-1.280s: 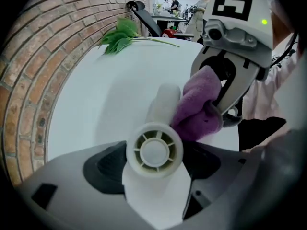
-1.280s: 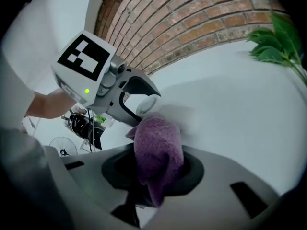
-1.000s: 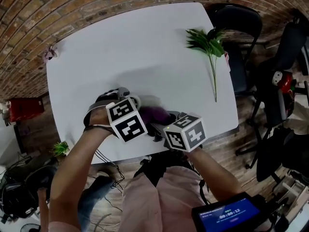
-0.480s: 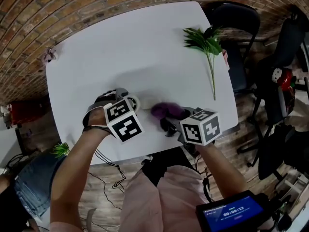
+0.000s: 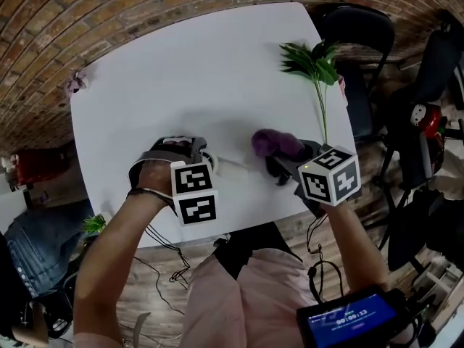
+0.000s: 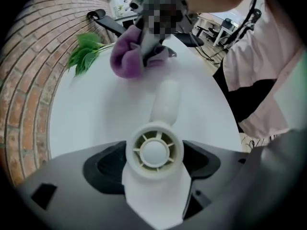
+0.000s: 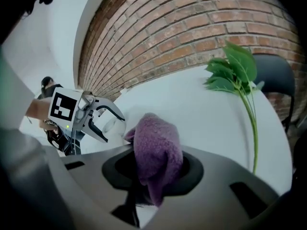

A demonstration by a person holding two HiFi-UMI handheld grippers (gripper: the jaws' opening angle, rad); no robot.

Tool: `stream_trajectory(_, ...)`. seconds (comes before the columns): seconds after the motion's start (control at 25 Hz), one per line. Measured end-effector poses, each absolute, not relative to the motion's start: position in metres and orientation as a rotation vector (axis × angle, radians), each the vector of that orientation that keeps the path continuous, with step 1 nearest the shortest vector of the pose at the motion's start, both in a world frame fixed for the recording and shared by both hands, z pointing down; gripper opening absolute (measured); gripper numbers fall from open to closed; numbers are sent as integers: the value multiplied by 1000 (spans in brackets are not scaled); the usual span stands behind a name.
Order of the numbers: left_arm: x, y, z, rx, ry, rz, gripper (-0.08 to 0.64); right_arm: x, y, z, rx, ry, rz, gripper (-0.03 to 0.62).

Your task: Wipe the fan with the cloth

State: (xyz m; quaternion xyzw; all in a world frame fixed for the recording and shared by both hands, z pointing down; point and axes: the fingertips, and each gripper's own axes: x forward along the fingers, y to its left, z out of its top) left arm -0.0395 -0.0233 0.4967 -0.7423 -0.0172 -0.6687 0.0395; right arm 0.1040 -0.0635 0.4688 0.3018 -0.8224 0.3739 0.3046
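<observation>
The left gripper (image 5: 197, 153) is pointing straight down, its jaws clamping the round head of the small white plastic handheld fan (image 6: 154, 151). The fan is resting on the white tabletop (image 5: 217, 71) near the front edge, its handle reaching toward the right gripper (image 5: 281, 164). That one is pinching a bunched purple fleece cloth (image 5: 275, 142) tight in its jaws, holding it near the handle's tip. A green leafy sprig (image 5: 313, 64) is lying beyond.

Head view: my left gripper (image 5: 200, 161) covers most of the fan (image 5: 233, 167). Pink item (image 5: 75, 80) at the table (image 5: 181, 71) corner: too small to identify.
</observation>
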Motion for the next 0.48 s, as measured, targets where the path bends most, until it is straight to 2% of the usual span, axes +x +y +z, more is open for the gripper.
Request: stream_trajectory(0.48, -34, -18, 498, -2113, -245, -2002, 366, 45, -56, 472, 486, -2166, 668, 97)
